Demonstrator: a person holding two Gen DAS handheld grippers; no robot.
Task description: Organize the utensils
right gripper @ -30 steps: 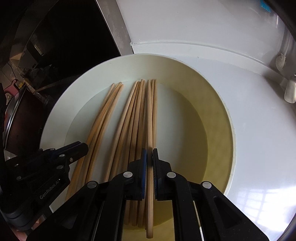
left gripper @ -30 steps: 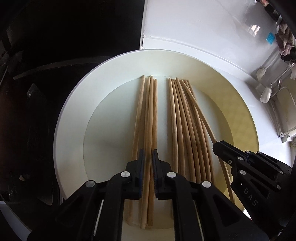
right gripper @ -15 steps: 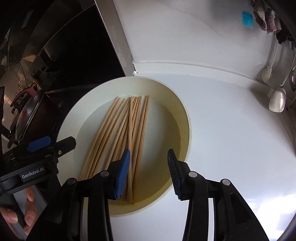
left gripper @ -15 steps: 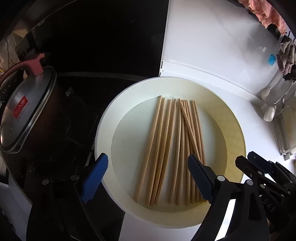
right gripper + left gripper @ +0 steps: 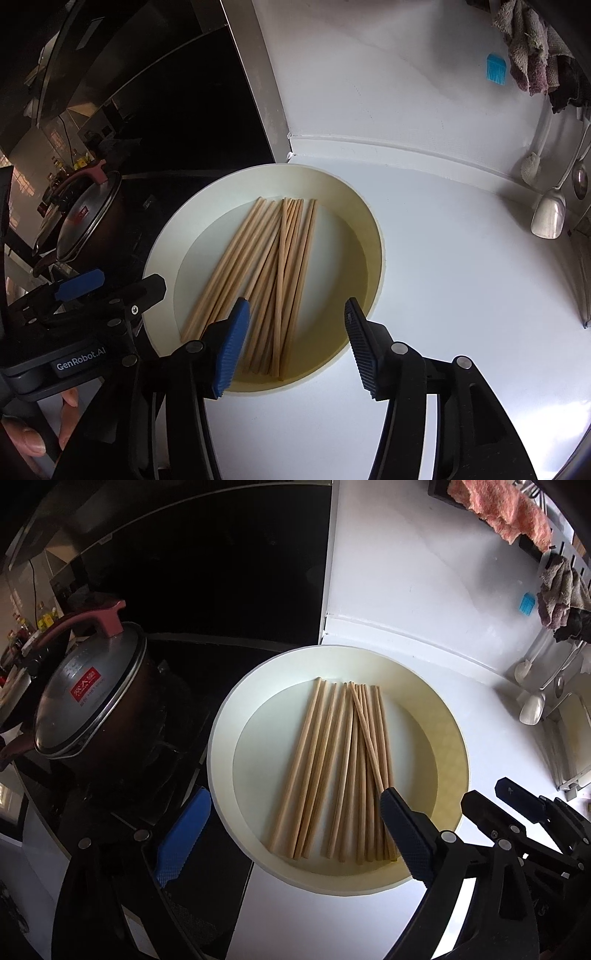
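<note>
Several wooden chopsticks [image 5: 340, 771] [image 5: 266, 269] lie side by side in a wide cream plate [image 5: 221, 738] [image 5: 159, 258], with one crossing the others at a slant. My left gripper [image 5: 295, 834] hangs above the plate's near rim, open wide and holding nothing. My right gripper [image 5: 297, 347] hovers over the near ends of the chopsticks. Its jaws are opening and its pads touch none of them. Each gripper shows in the other's view: the right gripper [image 5: 517, 805] at the lower right, the left gripper [image 5: 110, 291] at the lower left.
A dark pot with a glass lid [image 5: 81, 701] [image 5: 85, 229] stands on the black hob [image 5: 221, 590] left of the plate. The white counter [image 5: 461, 295] stretches to the right. A ladle [image 5: 548, 214], a blue brush [image 5: 495, 68] and cloths [image 5: 498, 509] hang at the right wall.
Both grippers were shut on chopsticks low in the plate. They have since let go, opened and risen away from it. The two bunches now lie closer together.
</note>
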